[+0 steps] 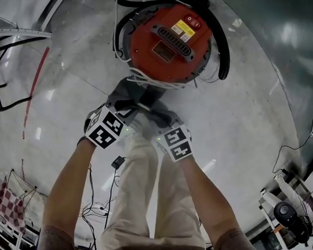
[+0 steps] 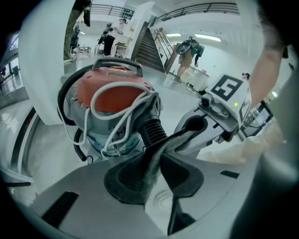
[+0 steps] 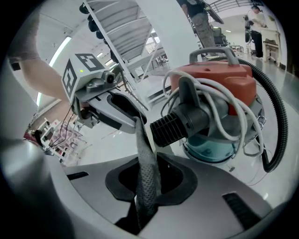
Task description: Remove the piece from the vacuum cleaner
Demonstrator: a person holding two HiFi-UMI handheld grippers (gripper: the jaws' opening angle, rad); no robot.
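Observation:
A red canister vacuum cleaner (image 1: 169, 41) (image 2: 112, 100) (image 3: 215, 84) stands on the glossy floor just ahead of both grippers. Its black ribbed hose socket (image 2: 152, 130) (image 3: 175, 123) points toward them. A narrow grey fabric strip (image 2: 154, 158) (image 3: 147, 172) runs taut from one gripper to the other, just in front of the socket. My left gripper (image 2: 156, 170) (image 3: 124, 109) is shut on one end of the strip. My right gripper (image 3: 147, 186) (image 2: 196, 126) is shut on the other end. In the head view both sit close together below the vacuum, and their bodies hide the strip.
A black hose (image 1: 222, 46) and a white cable (image 2: 121, 107) wrap around the vacuum body. My legs in beige trousers (image 1: 141, 200) stand directly below the grippers. A rack with equipment (image 1: 289, 209) stands at the lower right. People are in the far background.

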